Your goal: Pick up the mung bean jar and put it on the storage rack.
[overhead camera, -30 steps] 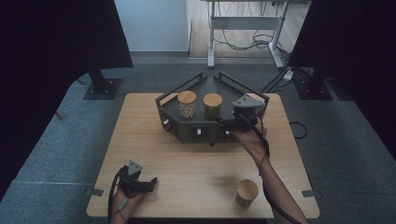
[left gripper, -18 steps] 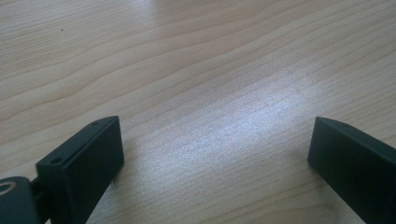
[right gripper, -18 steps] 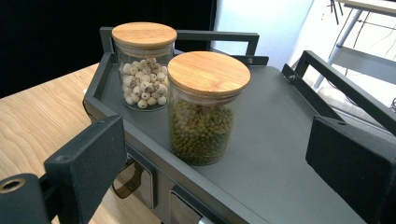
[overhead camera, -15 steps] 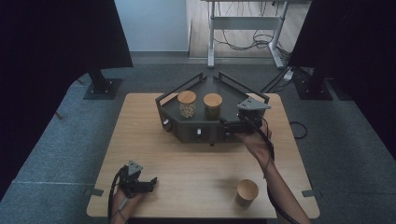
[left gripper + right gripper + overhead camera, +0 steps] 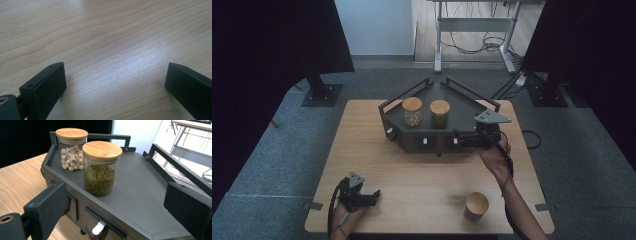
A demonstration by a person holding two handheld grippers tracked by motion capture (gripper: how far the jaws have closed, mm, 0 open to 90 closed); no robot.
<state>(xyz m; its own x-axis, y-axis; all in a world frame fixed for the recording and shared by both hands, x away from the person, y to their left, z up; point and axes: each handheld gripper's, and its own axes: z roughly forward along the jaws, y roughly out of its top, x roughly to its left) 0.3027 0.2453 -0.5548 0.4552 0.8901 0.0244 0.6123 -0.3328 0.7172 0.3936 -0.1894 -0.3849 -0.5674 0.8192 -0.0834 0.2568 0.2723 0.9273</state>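
Note:
A black angular rack (image 5: 462, 112) stands at the back middle of the wooden table (image 5: 422, 170). On it are two glass jars with wooden lids: one of pale round seeds (image 5: 412, 112) (image 5: 71, 150) and one of green beans (image 5: 440, 113) (image 5: 102, 170). My right gripper (image 5: 463, 138) (image 5: 115, 217) is open at the rack's front right corner, its jaws wide apart and level with the rack's top, the green jar a little ahead. My left gripper (image 5: 371, 196) (image 5: 115, 87) rests open low over bare wood at the front left.
A wooden cup (image 5: 476, 204) stands near the table's front right edge, beside the right forearm. Small drawers with pale knobs (image 5: 98, 228) line the rack's front face. Raised black rails (image 5: 175, 167) edge the rack's back sides. Stands and cables lie on the floor beyond.
My right gripper has shifted slightly right and toward the near side along the rack's front corner. The left gripper has stayed put.

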